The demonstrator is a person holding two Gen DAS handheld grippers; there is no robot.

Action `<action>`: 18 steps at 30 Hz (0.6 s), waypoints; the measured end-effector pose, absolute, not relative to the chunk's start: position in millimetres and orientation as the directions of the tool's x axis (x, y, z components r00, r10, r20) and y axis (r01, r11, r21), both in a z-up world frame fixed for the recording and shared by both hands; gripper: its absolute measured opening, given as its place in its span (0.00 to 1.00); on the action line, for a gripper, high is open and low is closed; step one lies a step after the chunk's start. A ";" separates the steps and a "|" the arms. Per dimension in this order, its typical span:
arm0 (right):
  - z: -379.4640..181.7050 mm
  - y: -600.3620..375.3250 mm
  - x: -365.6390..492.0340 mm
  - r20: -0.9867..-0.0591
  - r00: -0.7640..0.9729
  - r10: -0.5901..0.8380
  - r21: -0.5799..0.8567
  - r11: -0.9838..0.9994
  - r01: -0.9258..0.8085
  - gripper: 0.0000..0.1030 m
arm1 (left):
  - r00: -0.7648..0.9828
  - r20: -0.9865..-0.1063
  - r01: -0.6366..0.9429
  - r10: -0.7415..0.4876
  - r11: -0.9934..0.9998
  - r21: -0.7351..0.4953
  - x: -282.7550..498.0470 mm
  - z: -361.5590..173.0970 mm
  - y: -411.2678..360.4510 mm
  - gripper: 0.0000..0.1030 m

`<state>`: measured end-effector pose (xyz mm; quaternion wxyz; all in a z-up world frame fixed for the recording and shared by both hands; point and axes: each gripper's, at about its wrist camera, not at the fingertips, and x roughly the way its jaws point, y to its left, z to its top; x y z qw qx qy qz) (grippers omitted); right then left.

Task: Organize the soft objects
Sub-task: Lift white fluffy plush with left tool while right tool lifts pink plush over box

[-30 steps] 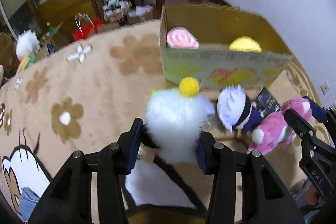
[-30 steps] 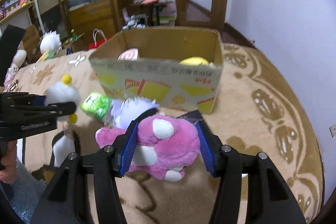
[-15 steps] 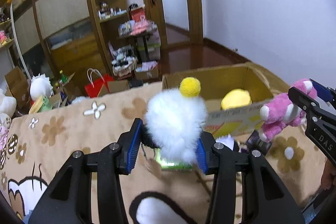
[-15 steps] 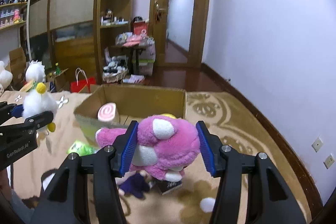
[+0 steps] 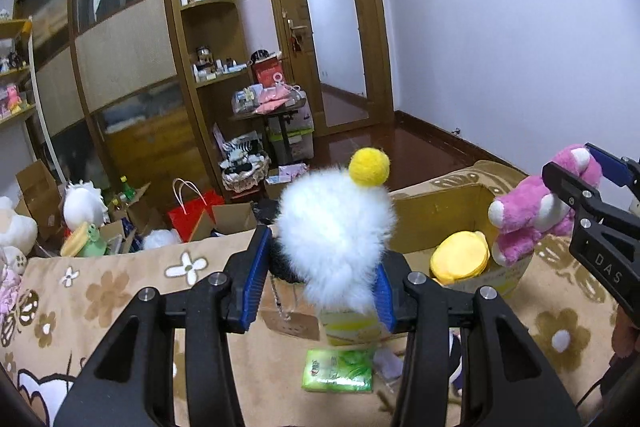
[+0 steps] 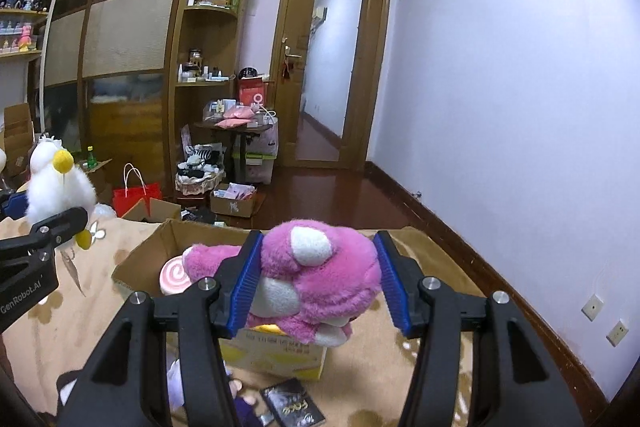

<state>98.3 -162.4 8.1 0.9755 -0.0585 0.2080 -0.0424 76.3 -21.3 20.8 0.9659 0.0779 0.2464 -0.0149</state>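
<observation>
Left gripper (image 5: 318, 285) is clamped on the fluffy white plush (image 5: 336, 231), frame center. Right gripper (image 6: 316, 285) squeezes the pink bear (image 6: 316, 279) right above the cardboard box (image 6: 140, 259), rim just below, open air around.

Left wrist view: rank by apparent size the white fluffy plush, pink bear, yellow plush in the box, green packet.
1. white fluffy plush, though it sits nearest the camera in the left gripper
2. pink bear, held in the right gripper
3-4. yellow plush and green packet: look alike, unranked
</observation>
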 end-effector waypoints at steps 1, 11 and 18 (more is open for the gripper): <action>8.6 -163.1 101.3 -0.401 0.910 -0.107 -0.131 0.990 0.059 0.57 | 0.876 -0.481 0.069 0.000 0.990 0.125 79.7 21.5 -19.9 0.43; -0.3 -172.9 128.4 -0.431 0.899 -0.082 -0.109 0.993 0.039 0.57 | 0.883 -0.469 0.088 -0.028 0.991 0.106 105.5 24.1 -20.9 0.43; -14.5 -186.5 143.0 -0.481 0.877 -0.006 -0.014 1.000 -0.001 0.57 | 0.868 -0.494 0.109 -0.041 0.988 0.109 123.0 5.9 -23.0 0.43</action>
